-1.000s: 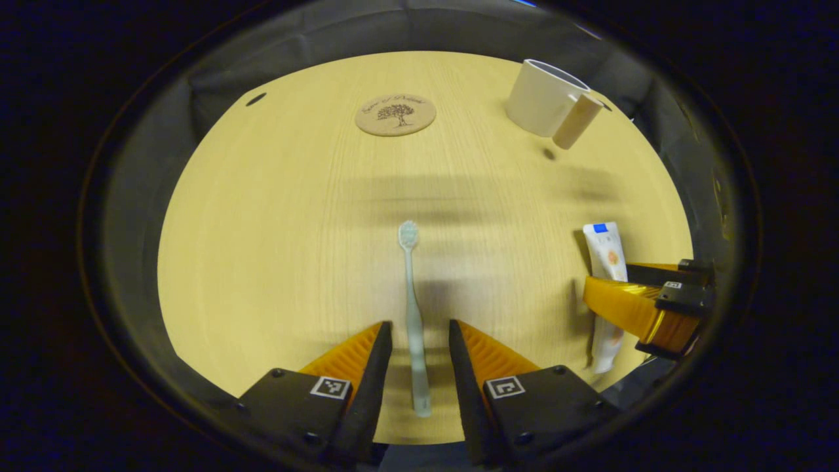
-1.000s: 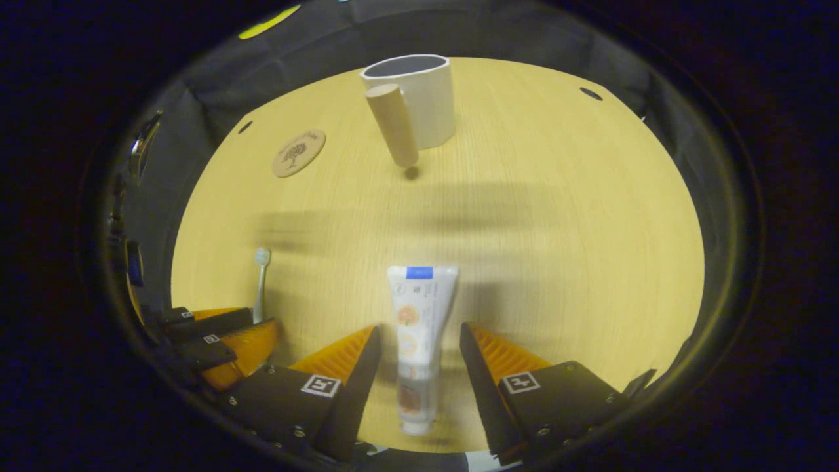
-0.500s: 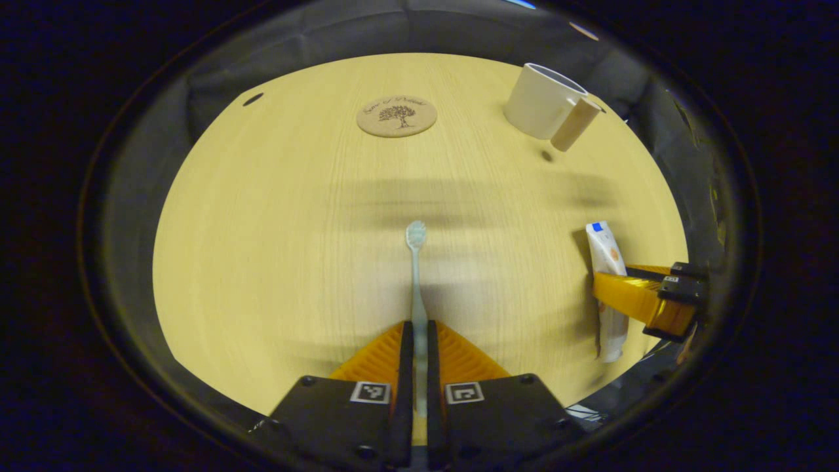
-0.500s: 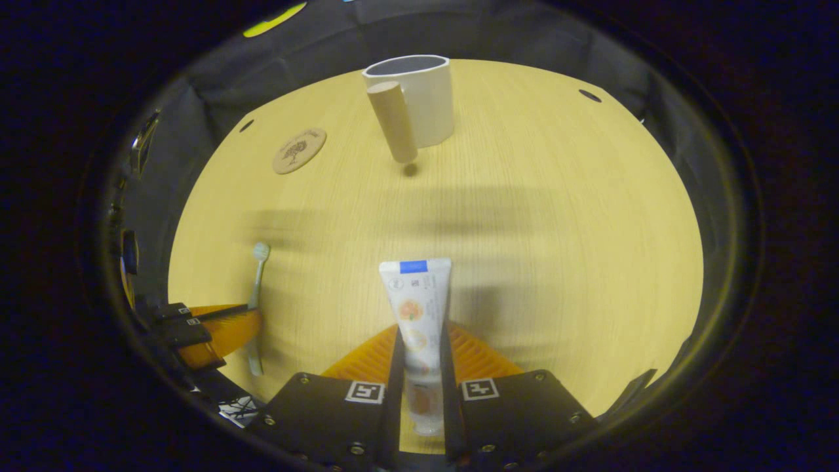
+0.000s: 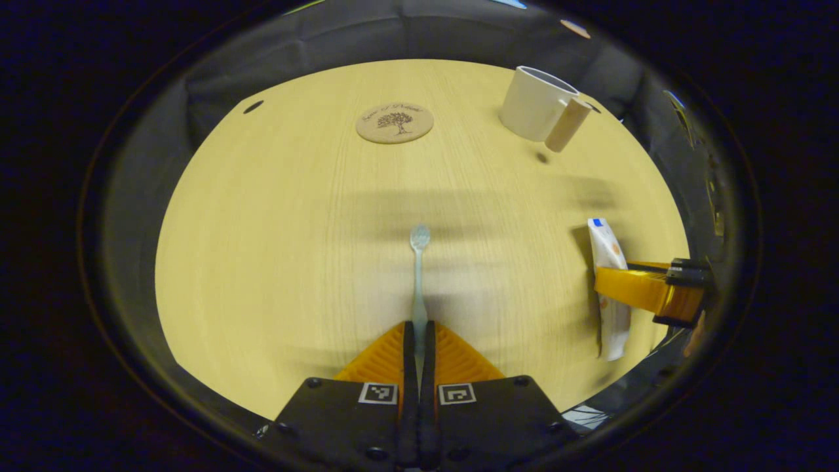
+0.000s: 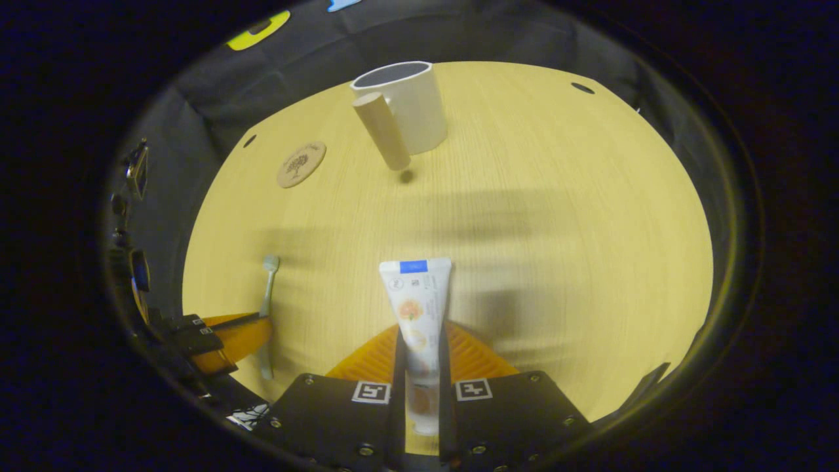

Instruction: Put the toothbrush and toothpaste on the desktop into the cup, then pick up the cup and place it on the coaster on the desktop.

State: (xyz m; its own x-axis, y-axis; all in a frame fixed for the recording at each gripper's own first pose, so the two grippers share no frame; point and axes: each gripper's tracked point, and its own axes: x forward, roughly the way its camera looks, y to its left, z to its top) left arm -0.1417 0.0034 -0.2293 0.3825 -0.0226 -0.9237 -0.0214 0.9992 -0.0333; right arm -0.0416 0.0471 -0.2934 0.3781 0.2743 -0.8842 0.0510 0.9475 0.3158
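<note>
While the left gripper (image 5: 418,341) stands clamped on the handle of the pale toothbrush (image 5: 418,275), with the brush head pointing forward over the wooden desktop (image 5: 275,229), the right gripper (image 6: 419,357) is pressed together on the lower half of the white toothpaste tube (image 6: 415,305), whose flat crimped end points toward the white cup (image 6: 408,108). Taking that cup as the landmark, both held items are well apart from it on the near side of the desktop, and the round cork coaster (image 6: 301,164) lies off to the cup's left as the right gripper view shows it. A tan cylindrical handle (image 6: 382,131) juts from the cup's near wall. The toothbrush handle is thin and smooth, so I judge it could pivot or slip between the fingers during the carry, and then the head would meet the rim instead of dropping inside. The tube is soft; it may bulge or sag under the squeeze and come in tilted. Both grippers heading for one cup mouth could crowd each other, and a knock on the jutting handle or rim might tip the cup over.
</note>
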